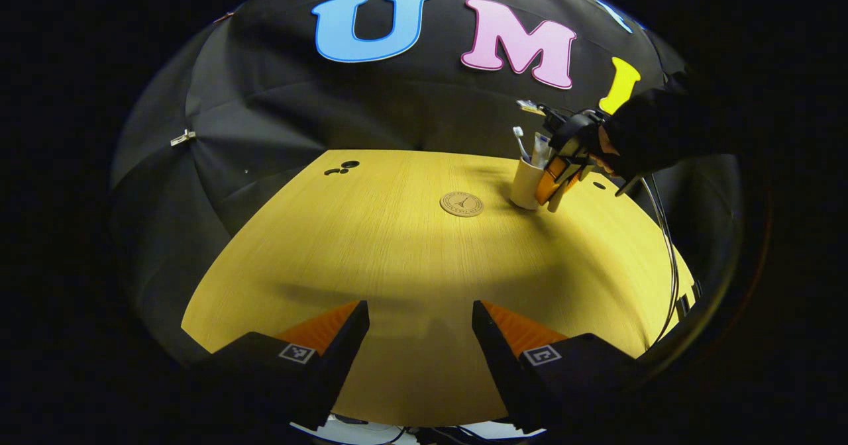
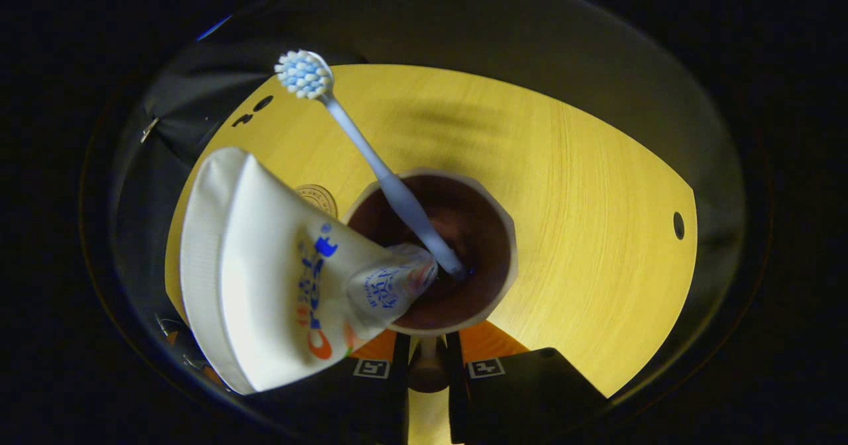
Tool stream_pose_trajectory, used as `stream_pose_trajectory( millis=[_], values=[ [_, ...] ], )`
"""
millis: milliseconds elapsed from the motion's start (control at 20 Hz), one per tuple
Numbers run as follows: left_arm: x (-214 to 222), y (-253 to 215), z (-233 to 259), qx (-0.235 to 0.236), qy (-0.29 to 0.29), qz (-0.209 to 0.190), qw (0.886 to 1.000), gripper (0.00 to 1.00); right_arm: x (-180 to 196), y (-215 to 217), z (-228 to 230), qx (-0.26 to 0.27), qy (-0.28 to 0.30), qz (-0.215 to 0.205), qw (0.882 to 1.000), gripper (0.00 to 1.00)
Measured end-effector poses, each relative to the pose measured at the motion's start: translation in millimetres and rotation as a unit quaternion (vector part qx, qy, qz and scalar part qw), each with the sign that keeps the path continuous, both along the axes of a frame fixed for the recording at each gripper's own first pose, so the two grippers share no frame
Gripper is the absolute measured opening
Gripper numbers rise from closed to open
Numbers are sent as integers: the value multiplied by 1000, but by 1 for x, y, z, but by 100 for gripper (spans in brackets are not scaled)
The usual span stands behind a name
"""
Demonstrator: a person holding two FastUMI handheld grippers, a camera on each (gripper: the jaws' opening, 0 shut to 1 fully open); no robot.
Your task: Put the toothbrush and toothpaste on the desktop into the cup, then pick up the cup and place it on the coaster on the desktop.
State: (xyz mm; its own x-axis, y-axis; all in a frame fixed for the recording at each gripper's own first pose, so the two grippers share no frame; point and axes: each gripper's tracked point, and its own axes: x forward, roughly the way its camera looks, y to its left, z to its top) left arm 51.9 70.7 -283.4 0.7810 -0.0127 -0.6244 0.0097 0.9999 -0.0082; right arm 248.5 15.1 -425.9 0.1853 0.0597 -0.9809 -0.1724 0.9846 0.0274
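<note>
A pale cup [image 1: 525, 185] stands on the yellow table right of the round coaster [image 1: 462, 204], with a toothbrush [image 1: 518, 138] and toothpaste tube [image 1: 540, 148] sticking out of it. My right gripper [image 1: 560, 187], held by a hand in a black sleeve, is at the cup's right side. In the right gripper view I look down into the cup [image 2: 507, 246]: the toothbrush [image 2: 371, 157] leans left and the toothpaste [image 2: 265, 273] half covers the coaster [image 2: 321, 197]. The right gripper [image 2: 427, 352] is shut on a narrow part of the cup. My left gripper [image 1: 421, 326] hovers open over the near edge.
The table [image 1: 371, 253] has small dark holes at the far left [image 1: 343, 167] and one beside the cup [image 1: 599, 185]. Cables [image 1: 669, 246] hang along the right edge. Black cloth walls close in behind the table.
</note>
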Motion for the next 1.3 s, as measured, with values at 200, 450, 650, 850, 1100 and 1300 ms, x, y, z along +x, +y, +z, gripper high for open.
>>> stream_pose_trajectory(
  millis=[200, 450, 650, 850, 1100, 1300],
  values=[
    [1, 0, 3, 3, -4, -13, 1000, 98, 10, 39, 12, 20, -9, 33, 999, 27],
    [-7, 9, 6, -1, -9, -4, 1000, 98, 10, 80, 16, 32, -2, 60, 998, 27],
    [-22, 26, 5, -2, -3, 17, 1000, 98, 10, 103, 4, 27, 10, 73, 997, 27],
    [-43, 49, 1, 4, 11, 40, 999, 98, 11, 122, -9, 18, 15, 81, 996, 27],
    [-55, 69, 4, -8, 9, 75, 997, 98, 8, 128, -26, 6, 29, 89, 996, 28],
    [-61, 72, 2, -6, 14, 79, 997, 98, 6, 123, -26, -3, 29, 95, 995, 28]
  ],
)
